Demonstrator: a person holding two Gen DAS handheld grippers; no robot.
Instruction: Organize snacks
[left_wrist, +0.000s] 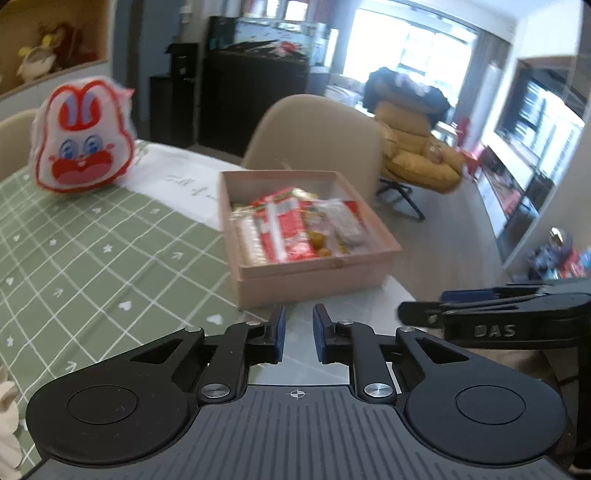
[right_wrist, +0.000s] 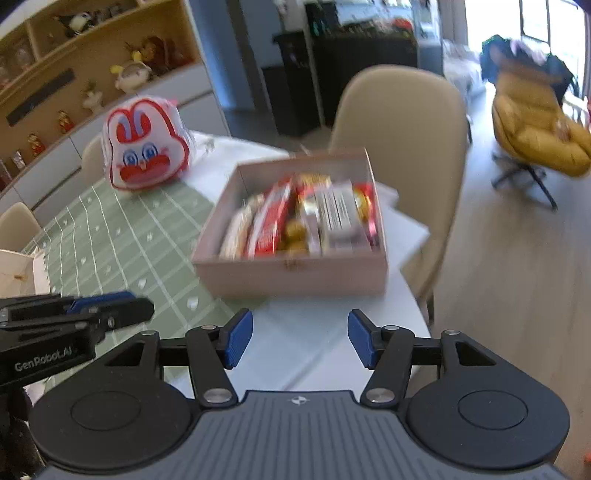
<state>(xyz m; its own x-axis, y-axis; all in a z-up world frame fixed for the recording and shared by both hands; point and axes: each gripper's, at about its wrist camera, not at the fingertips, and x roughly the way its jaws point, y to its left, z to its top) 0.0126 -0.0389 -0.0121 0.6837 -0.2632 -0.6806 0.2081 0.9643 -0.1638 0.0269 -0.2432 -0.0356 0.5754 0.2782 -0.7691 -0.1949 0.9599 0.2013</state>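
One pink box (right_wrist: 295, 275) of blurred snack packets (right_wrist: 303, 218) — one rabbit bag (right_wrist: 146, 146) apart.

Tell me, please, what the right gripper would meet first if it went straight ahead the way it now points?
Most likely the near wall of the pink box of snacks, which lies directly ahead of the open right gripper; only bare table shows between, though depth is uncertain.

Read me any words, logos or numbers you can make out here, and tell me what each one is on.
"DAS": on the black right tongs body, seen from the left wrist.
"GenRobot.AI": on the black left tongs body, seen from the right wrist.
Cursive writing on the white cloth: too blurred.
Snack packets in the pink box: print blurred, unreadable.
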